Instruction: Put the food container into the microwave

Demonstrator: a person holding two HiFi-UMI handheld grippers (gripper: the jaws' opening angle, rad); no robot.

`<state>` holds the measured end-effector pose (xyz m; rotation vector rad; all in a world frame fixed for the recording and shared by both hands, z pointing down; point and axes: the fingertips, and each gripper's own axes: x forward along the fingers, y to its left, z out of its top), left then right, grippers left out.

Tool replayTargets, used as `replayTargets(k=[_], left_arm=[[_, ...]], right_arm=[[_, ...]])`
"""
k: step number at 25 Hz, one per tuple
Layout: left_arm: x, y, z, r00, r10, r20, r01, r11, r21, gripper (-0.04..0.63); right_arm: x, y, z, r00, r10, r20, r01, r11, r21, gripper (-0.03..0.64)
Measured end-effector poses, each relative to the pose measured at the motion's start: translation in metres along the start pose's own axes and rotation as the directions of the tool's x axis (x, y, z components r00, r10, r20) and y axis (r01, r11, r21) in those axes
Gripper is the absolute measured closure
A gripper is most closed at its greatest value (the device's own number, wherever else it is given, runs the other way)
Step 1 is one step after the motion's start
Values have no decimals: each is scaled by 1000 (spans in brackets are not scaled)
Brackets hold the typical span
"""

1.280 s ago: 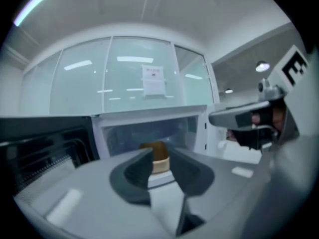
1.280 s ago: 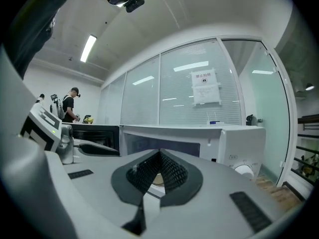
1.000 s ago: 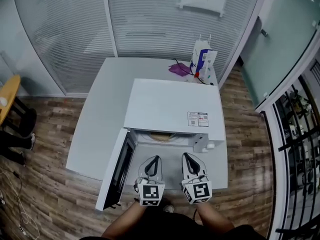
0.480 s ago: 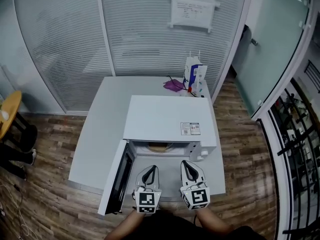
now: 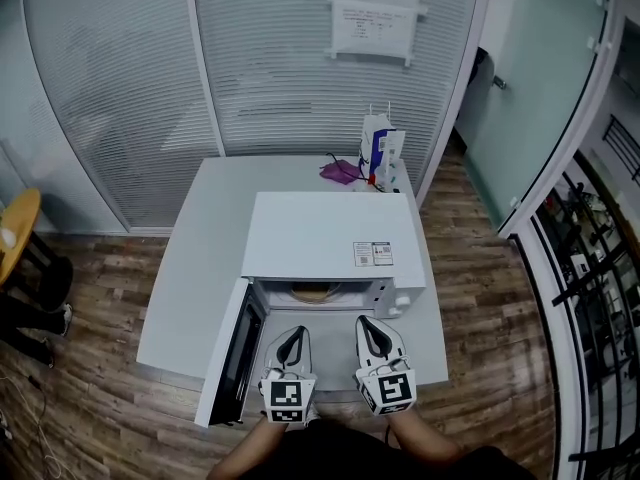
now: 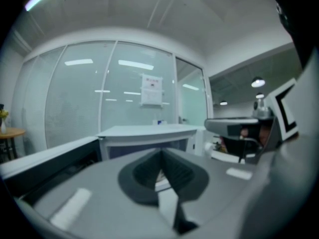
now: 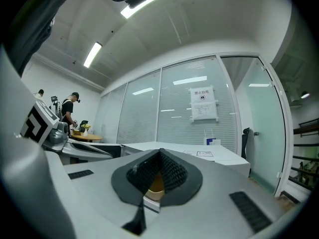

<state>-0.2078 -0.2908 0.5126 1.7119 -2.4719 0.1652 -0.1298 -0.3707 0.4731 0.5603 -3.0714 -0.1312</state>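
Observation:
The white microwave [image 5: 325,238] stands on a pale table, its door [image 5: 232,353] swung open to the left. Inside the cavity lies the tan, round food container [image 5: 315,293], only partly visible under the top edge. It shows as a tan patch [image 7: 154,183] behind the jaws in the right gripper view. My left gripper [image 5: 293,333] and right gripper [image 5: 368,323] hover side by side just in front of the opening, apart from the container. Both are shut with nothing between their jaws, the tips pressed together [image 6: 161,152] [image 7: 159,151].
A white and blue paper bag [image 5: 380,151] and a purple item [image 5: 338,172] sit at the table's [image 5: 200,258] far edge behind the microwave. Frosted glass walls surround the table. A yellow stool [image 5: 14,223] stands at the left, a dark railing [image 5: 590,298] at the right.
The head camera has tilted so the whole scene sits higher and farther. Both grippers stay shut in front of the open microwave, drawn back slightly toward me.

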Motion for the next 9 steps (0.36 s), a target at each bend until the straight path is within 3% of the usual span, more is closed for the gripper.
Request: replayTargets(k=[9], left_arm=[[2,8,9,1000,-3,23,4,999,-36,591]], right_arm=[[4,-1,5,1000,-18,17,18,1000,-14,618]])
